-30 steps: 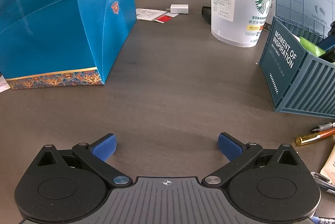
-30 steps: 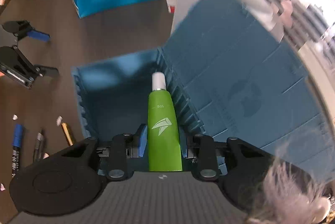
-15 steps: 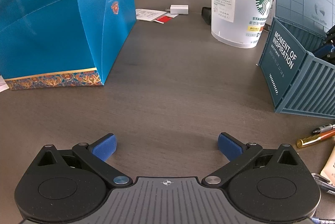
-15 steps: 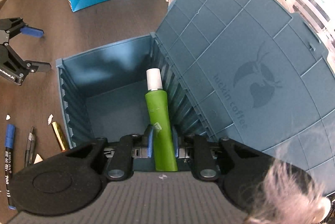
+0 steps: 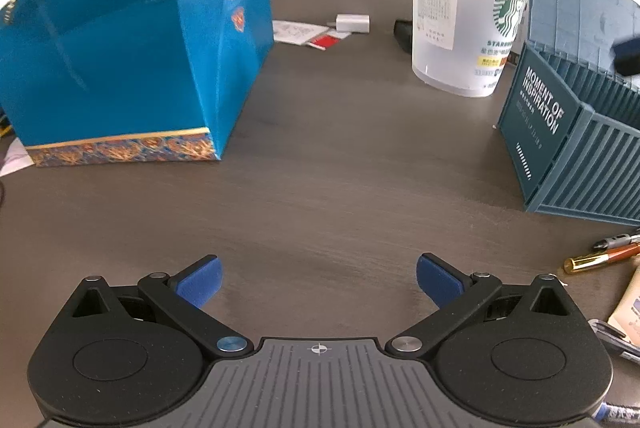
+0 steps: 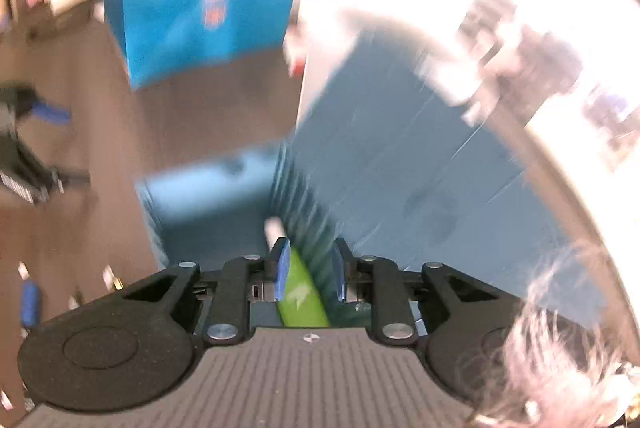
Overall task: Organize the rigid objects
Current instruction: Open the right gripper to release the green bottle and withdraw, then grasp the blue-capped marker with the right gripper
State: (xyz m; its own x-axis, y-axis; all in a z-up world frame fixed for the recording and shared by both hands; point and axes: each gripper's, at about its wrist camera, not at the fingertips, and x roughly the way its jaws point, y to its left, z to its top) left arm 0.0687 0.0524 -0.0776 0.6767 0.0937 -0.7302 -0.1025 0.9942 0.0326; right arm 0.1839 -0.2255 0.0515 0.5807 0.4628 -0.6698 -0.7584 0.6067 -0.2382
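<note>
A green tube (image 6: pixel 302 292) with a white cap (image 6: pixel 274 230) lies inside the open teal container box (image 6: pixel 224 188), leaning against its ribbed right wall. My right gripper (image 6: pixel 311 252) hangs over the box, its jaws opening. The tube is between the pads with a gap on its right side. This view is blurred by motion. In the left wrist view the box (image 5: pixel 560 148) stands at the right. My left gripper (image 5: pixel 318 272) hovers wide open over bare tabletop, nothing between its fingers. Several pens (image 5: pixel 600 258) lie in front of the box.
A blue gift bag (image 5: pixel 132 48) stands at the back left and a large Starbucks cup (image 5: pixel 468 16) behind the box. The box lid (image 6: pixel 400 168) stands raised on the right. A white charger (image 5: pixel 352 22) and papers lie at the back, a blue marker (image 6: pixel 30 302) at the left.
The right gripper's pads have spread off the green tube and the gripper has lifted and drawn back. The tube rests lower in the box. The left gripper has stayed still.
</note>
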